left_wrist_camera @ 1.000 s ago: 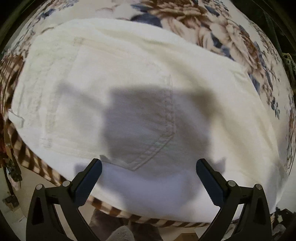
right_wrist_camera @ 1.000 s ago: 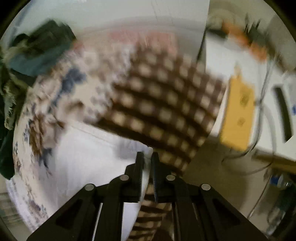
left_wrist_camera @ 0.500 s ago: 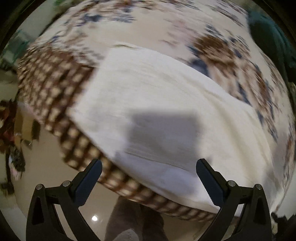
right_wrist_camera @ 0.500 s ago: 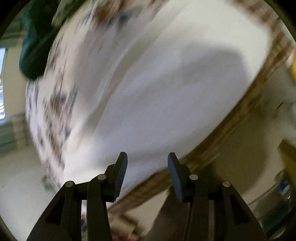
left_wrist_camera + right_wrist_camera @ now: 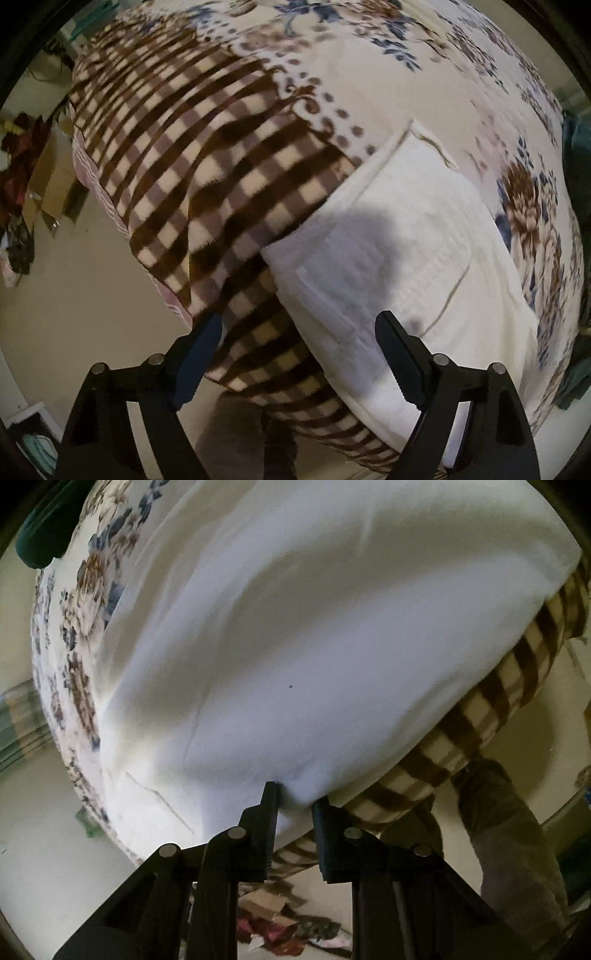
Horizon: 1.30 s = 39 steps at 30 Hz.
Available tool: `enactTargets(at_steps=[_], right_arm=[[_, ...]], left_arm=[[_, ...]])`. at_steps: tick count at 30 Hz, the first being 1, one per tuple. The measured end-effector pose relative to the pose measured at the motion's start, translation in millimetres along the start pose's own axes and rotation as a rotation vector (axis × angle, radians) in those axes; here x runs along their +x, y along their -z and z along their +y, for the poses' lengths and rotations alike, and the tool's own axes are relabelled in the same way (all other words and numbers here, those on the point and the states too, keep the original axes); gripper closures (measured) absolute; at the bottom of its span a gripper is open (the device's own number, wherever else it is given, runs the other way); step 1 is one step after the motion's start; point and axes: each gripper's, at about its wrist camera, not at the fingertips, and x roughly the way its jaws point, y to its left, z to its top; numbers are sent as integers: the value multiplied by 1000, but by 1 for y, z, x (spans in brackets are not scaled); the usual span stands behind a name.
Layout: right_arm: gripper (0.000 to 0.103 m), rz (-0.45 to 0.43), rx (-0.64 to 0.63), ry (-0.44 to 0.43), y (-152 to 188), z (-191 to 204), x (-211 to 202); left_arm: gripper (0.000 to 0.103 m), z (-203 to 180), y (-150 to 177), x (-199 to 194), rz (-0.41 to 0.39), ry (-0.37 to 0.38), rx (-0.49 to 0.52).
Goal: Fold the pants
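left hand-held gripper (image 5: 295, 347) wide, right hand-held gripper (image 5: 294, 805) pinching pants (image 5: 295, 627)

Left black two-finger plastic tool (image 5: 295, 350): matte black linkage arms, round silver rivet heads at the pivots, dark blue pads (image 5: 195, 358) with ribbed faces. Right black two-finger plastic tool (image 5: 294, 805): same black frame and silver rivets, ridged pads (colour lost in shadow). Person's grey-brown trouser leg (image 5: 517, 849) below.

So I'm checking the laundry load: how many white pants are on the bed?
1. The white pants lie on the patterned blanket at the bed's edge, seen from both wrists; the right gripper pinches their near edge. More garments may lie outside the views.
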Motion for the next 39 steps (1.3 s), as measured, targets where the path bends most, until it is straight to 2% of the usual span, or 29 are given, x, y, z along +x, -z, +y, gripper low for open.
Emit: enactTargets(at_steps=[3,7,10,13,15,16,17,18,19,21,25,28,31,35,36,38,39], right_arm=[[82,-7,-14,19,2,8,-1],[70,51,1,4,1,15,4],[66,76,-16,9,5,20,9],[66,91,-27,9,12,28,18],[66,90,-37,22,15,32,23],[66,80,-41,29,16,33,23],[67,59,-51,37,18,35,22],[78,35,-61,48,20,36,20],[92,17,-69,61,23,36,18],[95,-6,-81,84,27,37,15],[98,-31,-109,87,36,41,6],[99,-18,-142,92,47,46,4],[99,-8,-177,114,58,51,13],[98,23,-171,126,56,45,29],[97,35,-170,123,53,43,32],[87,70,-154,102,46,38,35],[75,99,-150,78,41,33,34]], left_arm=[[19,22,-5,4,23,14,-35],[19,43,-1,7,29,69,-83],[19,60,5,6,32,106,-106],[19,68,8,20,63,135,-138],[19,70,5,25,51,133,-157],[31,69,4,23,33,131,-161],[49,65,3,18,9,138,-150],[79,59,2,12,-15,153,-116],[90,52,3,5,-48,124,-75],[92,47,7,-8,-100,127,-43],[93,59,7,-29,-123,175,-49],[93,68,0,-40,-149,188,-38],[93,70,-10,-38,-144,176,-38],[93,63,-18,-7,-96,136,-42],[92,64,-19,1,-79,127,-37],[88,65,-18,6,-71,110,-29],[88,62,-18,4,-65,101,-7]])
